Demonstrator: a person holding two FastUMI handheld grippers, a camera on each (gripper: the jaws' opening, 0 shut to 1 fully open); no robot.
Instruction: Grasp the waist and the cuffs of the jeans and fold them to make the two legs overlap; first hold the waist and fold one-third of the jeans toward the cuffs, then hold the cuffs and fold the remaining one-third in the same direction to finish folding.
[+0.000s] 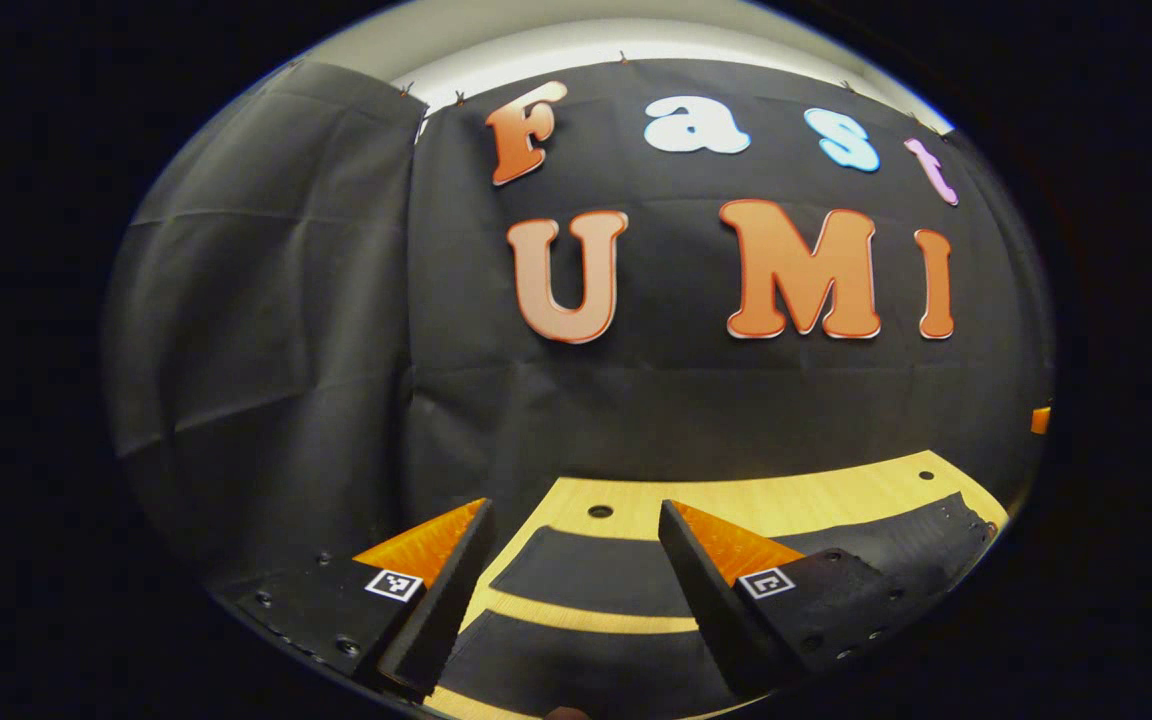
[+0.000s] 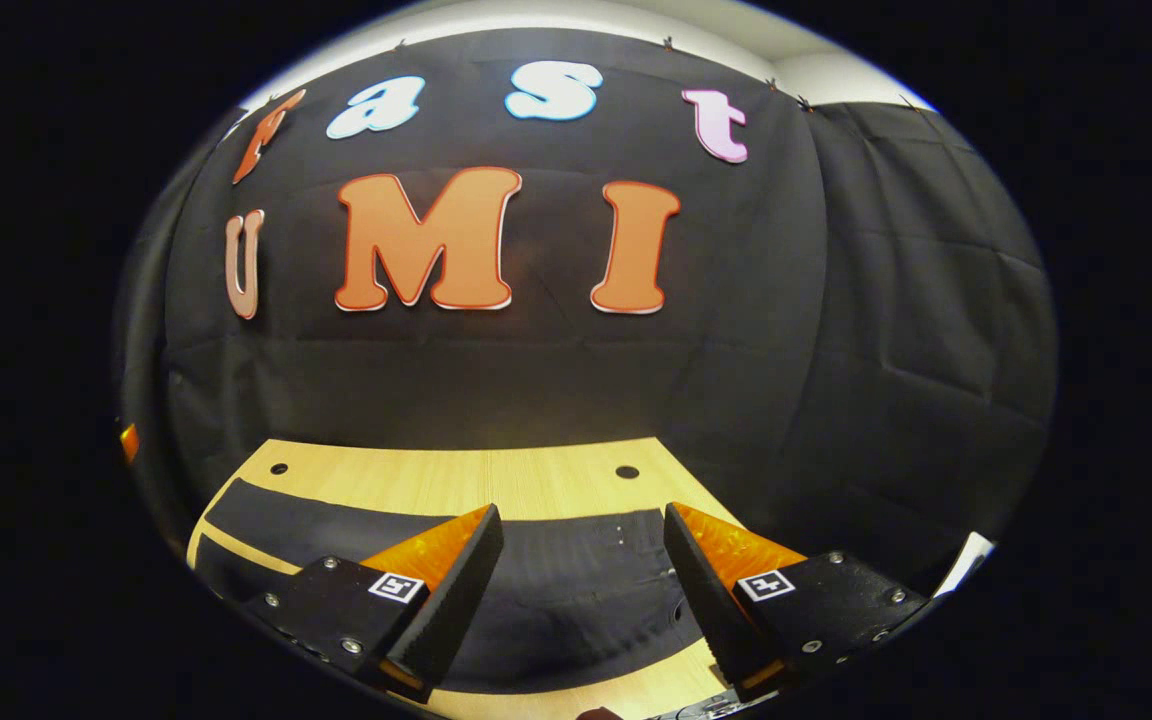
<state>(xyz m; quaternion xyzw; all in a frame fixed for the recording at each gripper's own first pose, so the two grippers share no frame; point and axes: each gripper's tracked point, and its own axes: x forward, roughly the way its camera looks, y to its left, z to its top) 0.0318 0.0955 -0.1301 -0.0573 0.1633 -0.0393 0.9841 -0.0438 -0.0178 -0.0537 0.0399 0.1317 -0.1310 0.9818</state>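
The table (image 2: 456, 480) carries the jeans (image 2: 556, 590), dark and spread flat across it, two separate legs (image 1: 586, 575) toward the left gripper's side and what looks like the waist, though it is dim, under the right gripper. Both the left gripper (image 1: 576, 535) and the right gripper (image 2: 584, 540) hover above the jeans with fingers spread, holding nothing. No fold looks begun, so I judge the first step is in hand: the next move calls for dropping to the jeans' near edge, pinching waist and cuffs, and laying one leg over the other.

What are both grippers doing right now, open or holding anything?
Left gripper: open, holding nothing, above the jeans spread on the table.
Right gripper: open, holding nothing, above the jeans.
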